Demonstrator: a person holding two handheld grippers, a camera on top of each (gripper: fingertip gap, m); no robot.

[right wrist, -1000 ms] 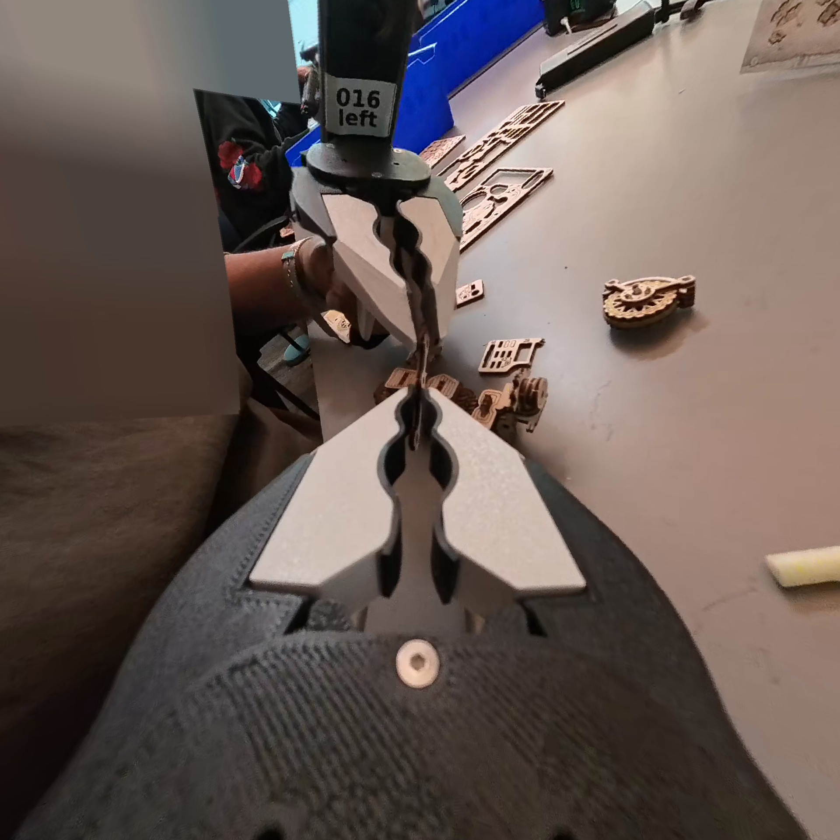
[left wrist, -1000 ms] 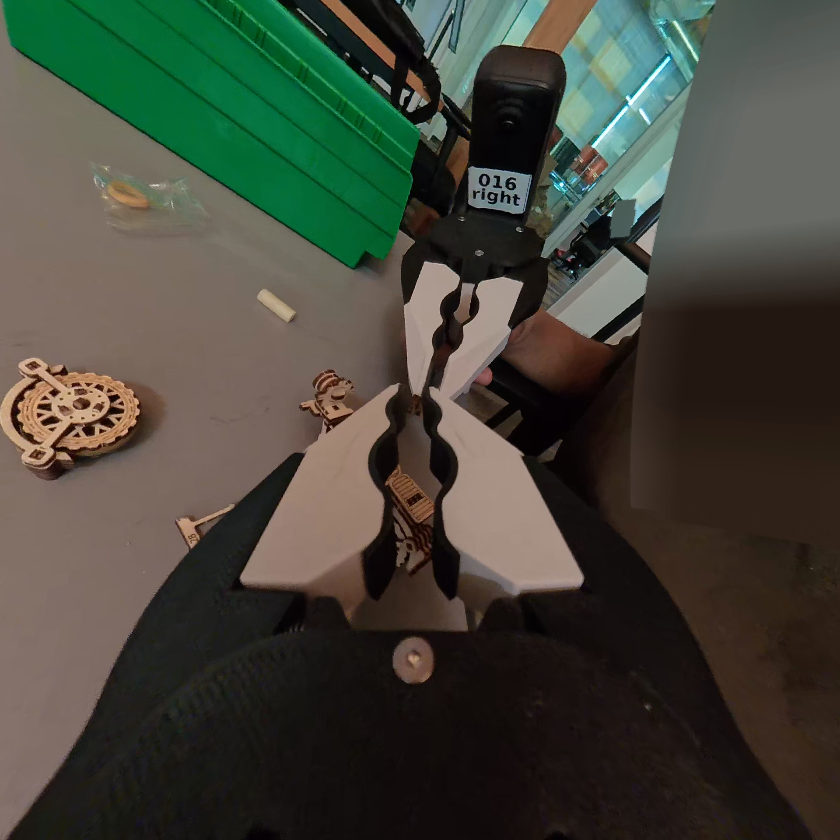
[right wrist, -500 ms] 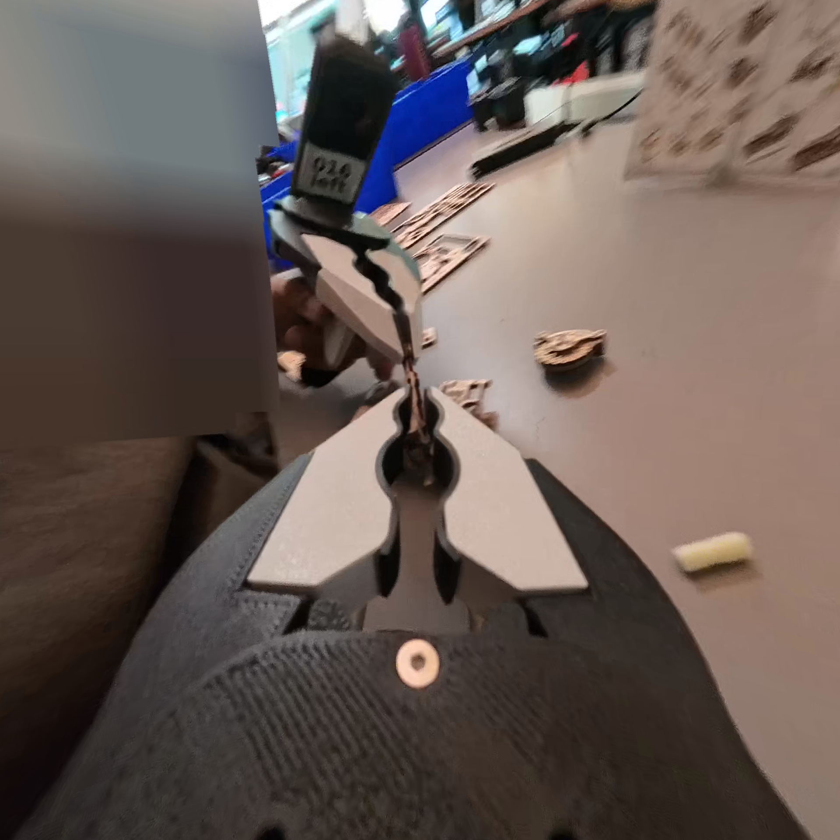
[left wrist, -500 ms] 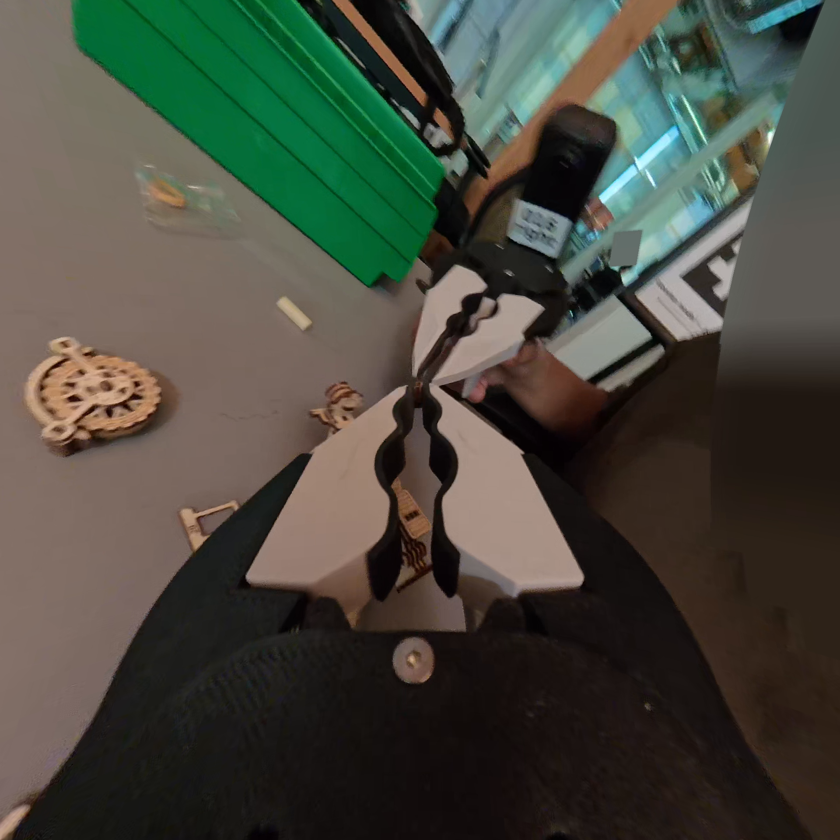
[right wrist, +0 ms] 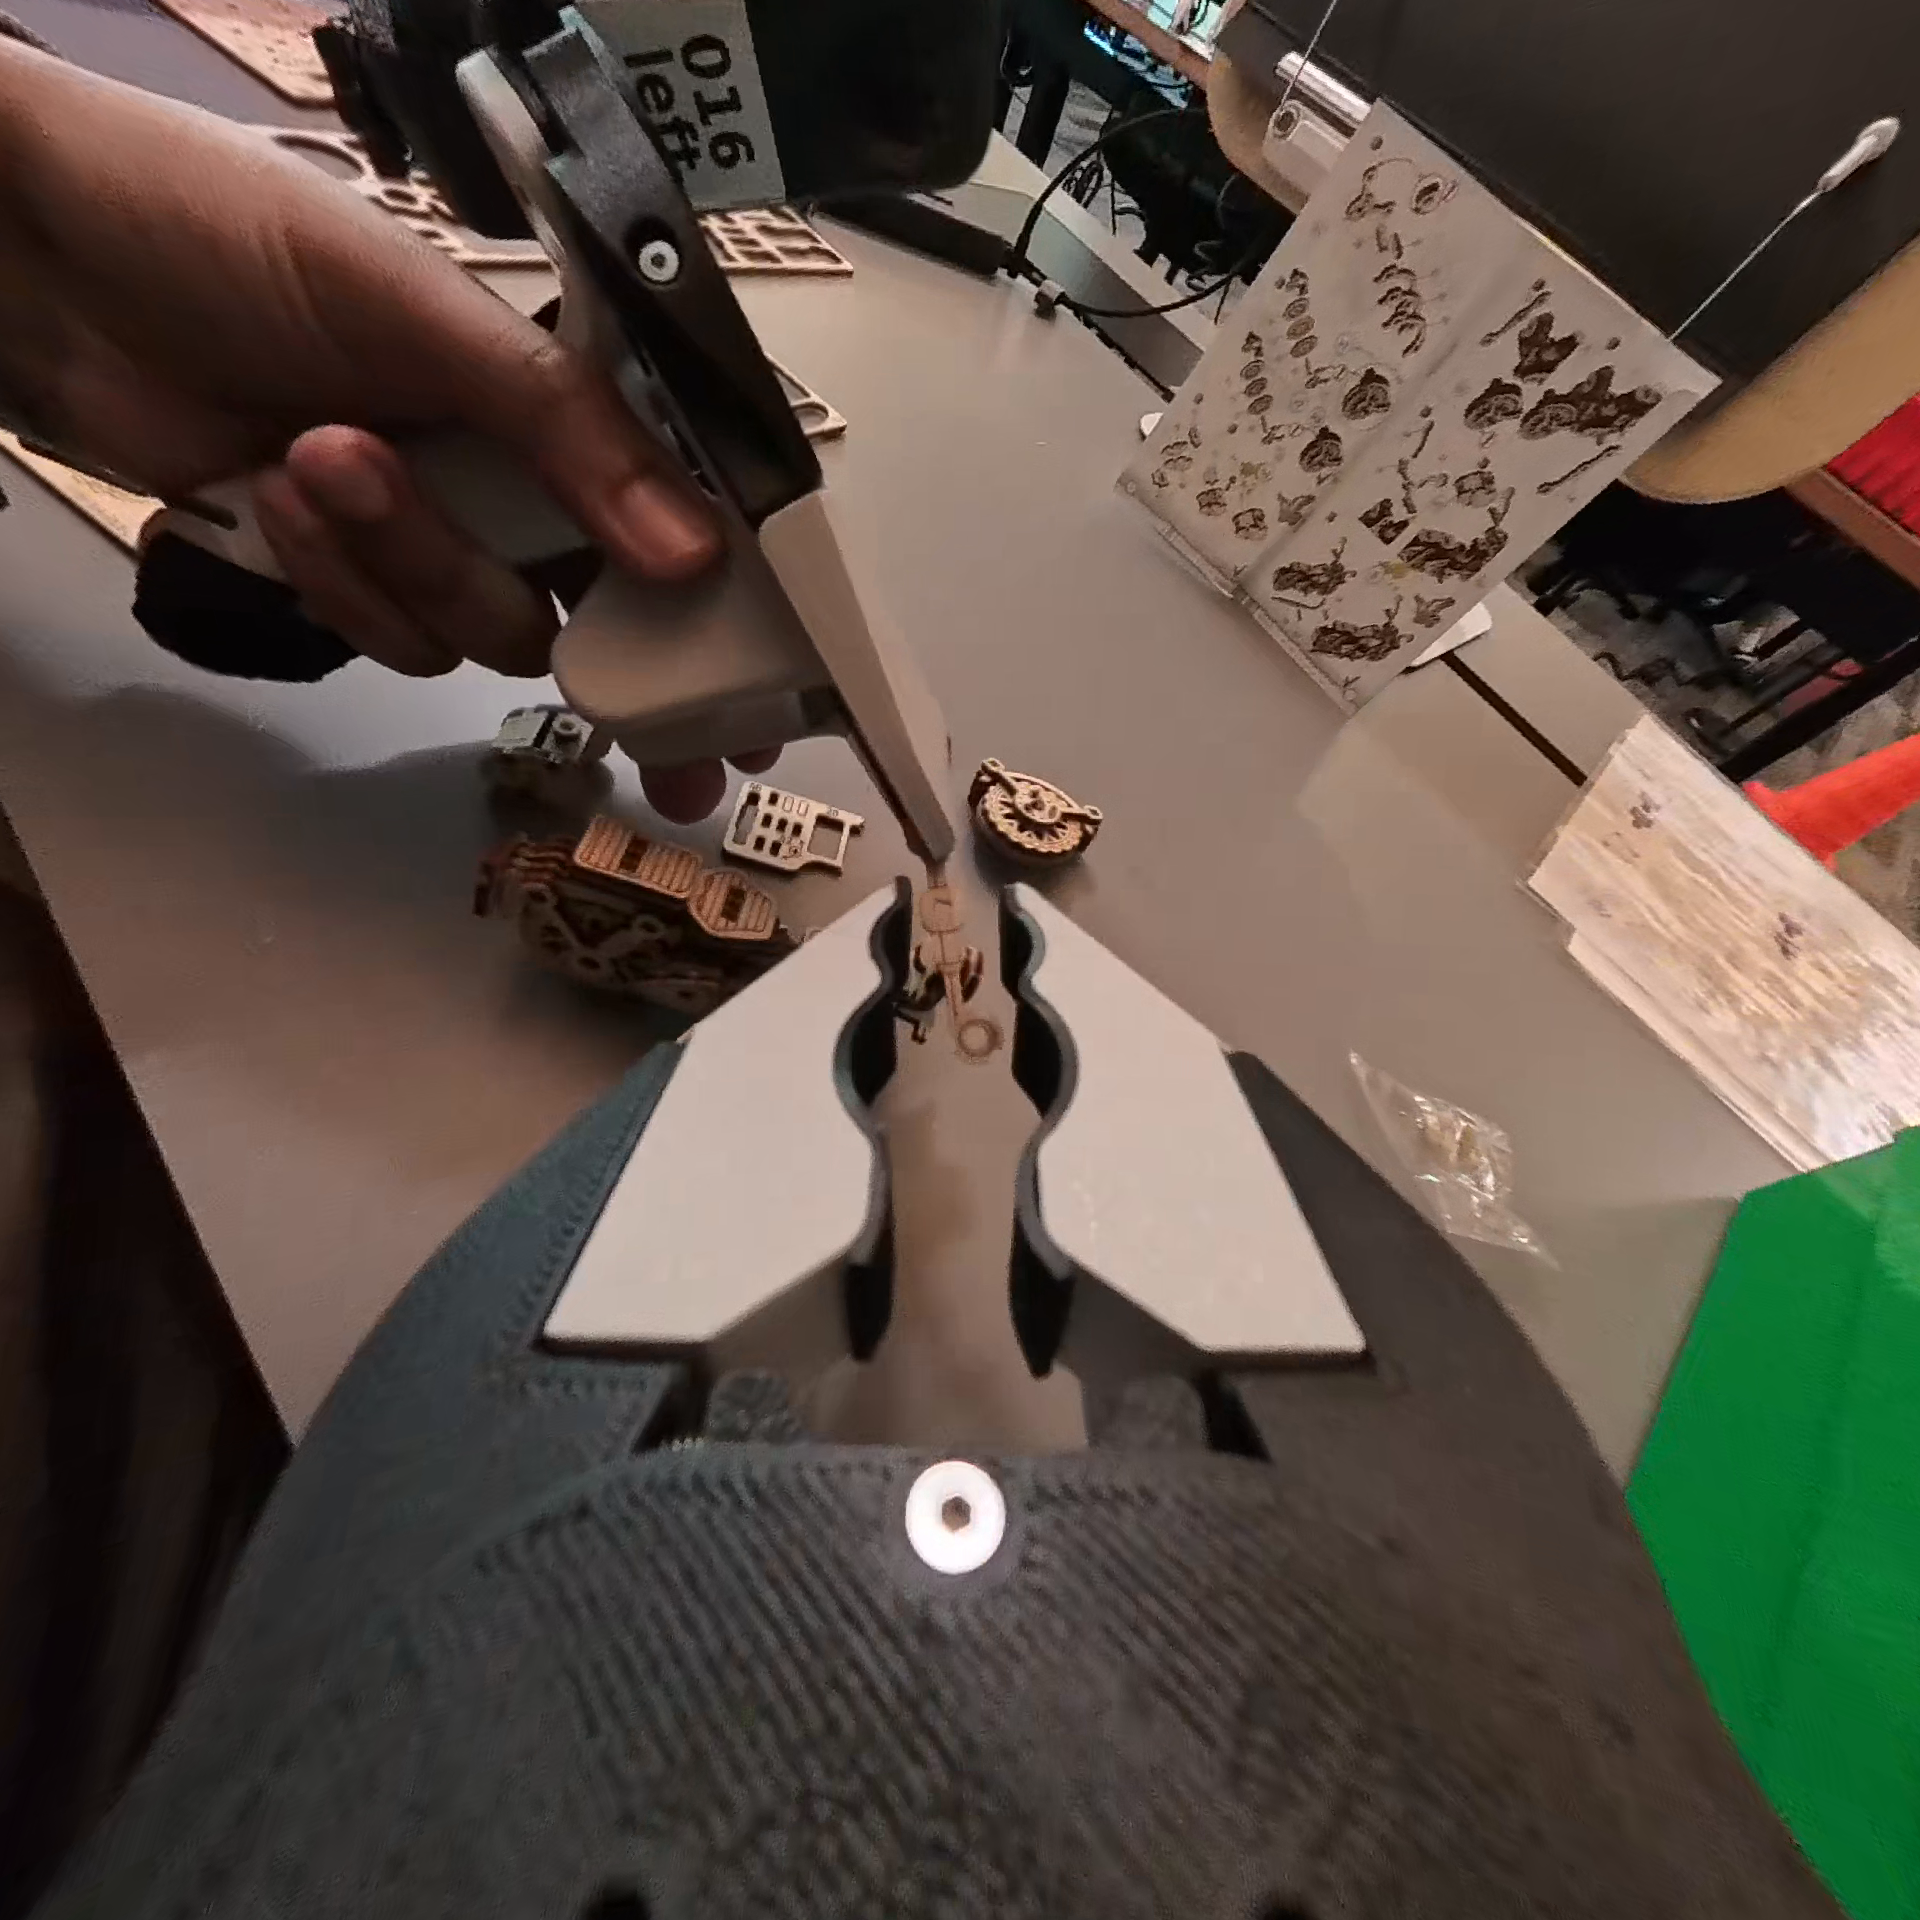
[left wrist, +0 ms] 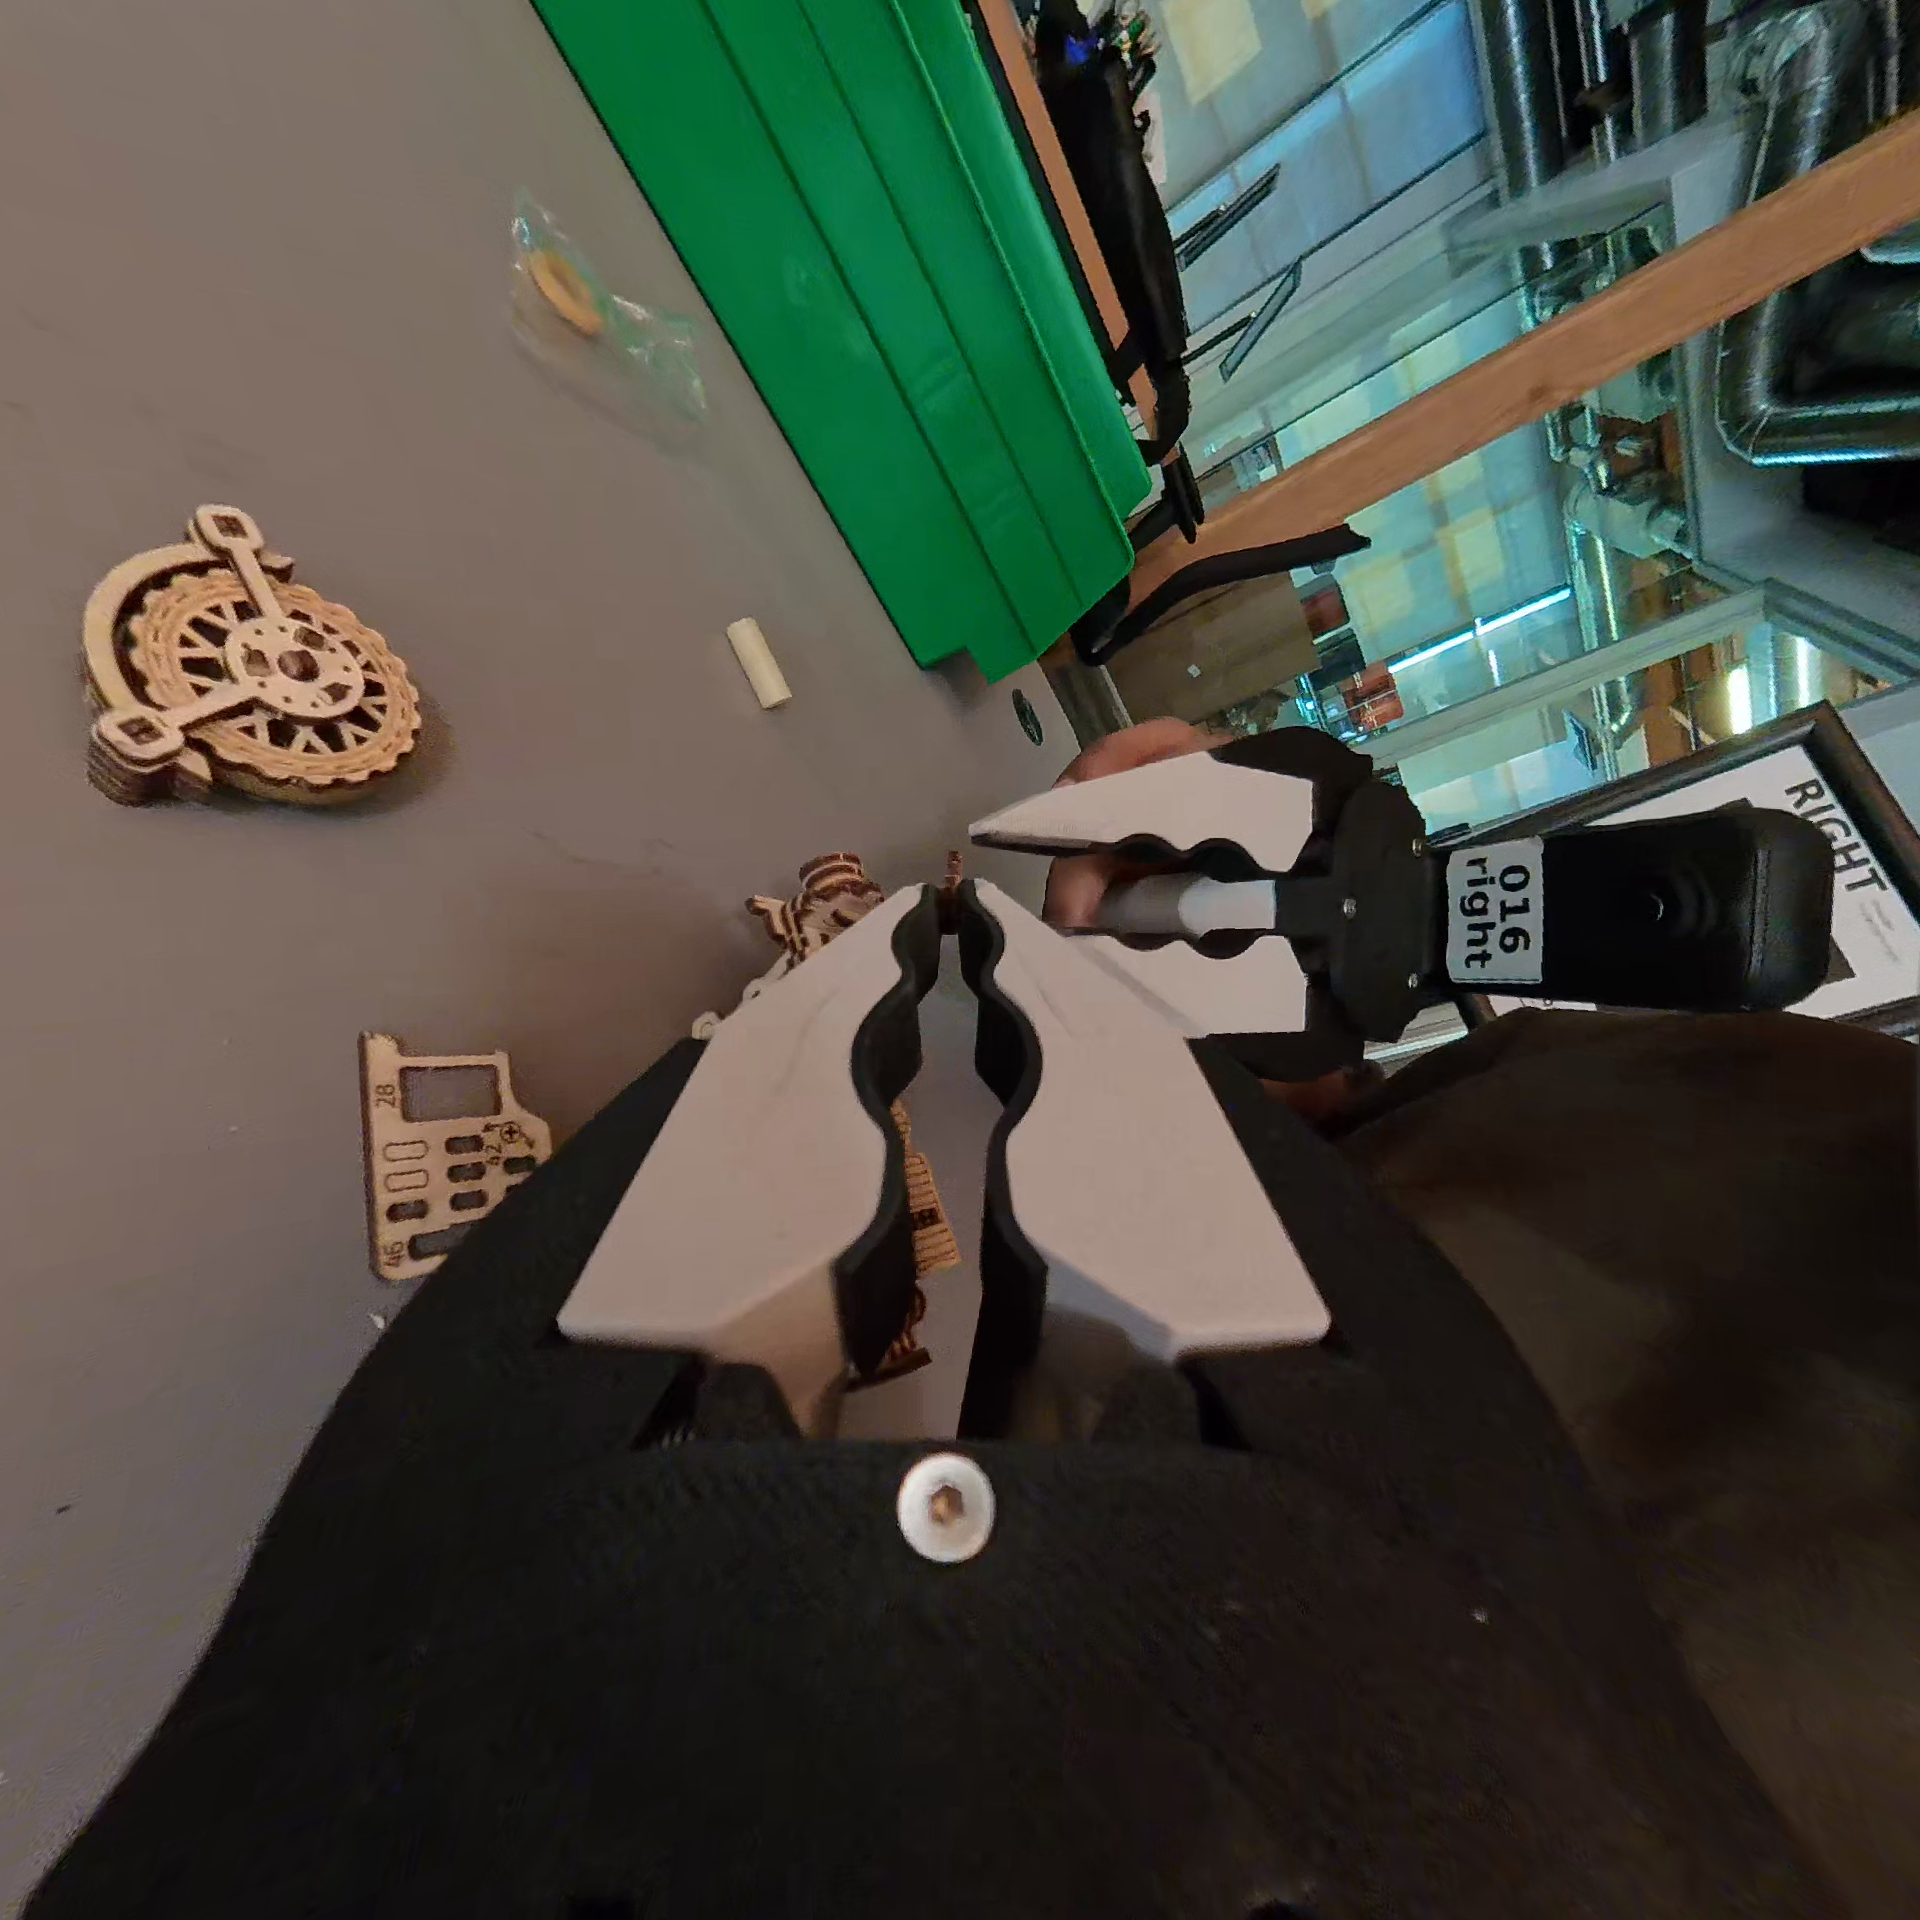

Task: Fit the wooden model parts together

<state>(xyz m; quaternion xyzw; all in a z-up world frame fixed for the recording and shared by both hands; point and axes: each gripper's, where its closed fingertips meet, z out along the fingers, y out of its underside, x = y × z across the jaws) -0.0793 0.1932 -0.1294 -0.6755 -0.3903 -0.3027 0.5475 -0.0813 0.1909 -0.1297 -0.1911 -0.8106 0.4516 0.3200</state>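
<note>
— Fingers [left wrist: 790, 1101] of the left gripper [left wrist: 951, 902] were seen pinched on the thin pale laser-cut wooden link [right wrist: 948, 961], held above the grey table [left wrist: 312, 312].
— And the right gripper [right wrist: 951, 904]?
— Its fingers were found spread, with the link untouched between them; a second ago they were closed on it. Release is judged done. Farther off, the brown wooden locomotive body [right wrist: 623, 925] was left lying, not yet joined.
</note>
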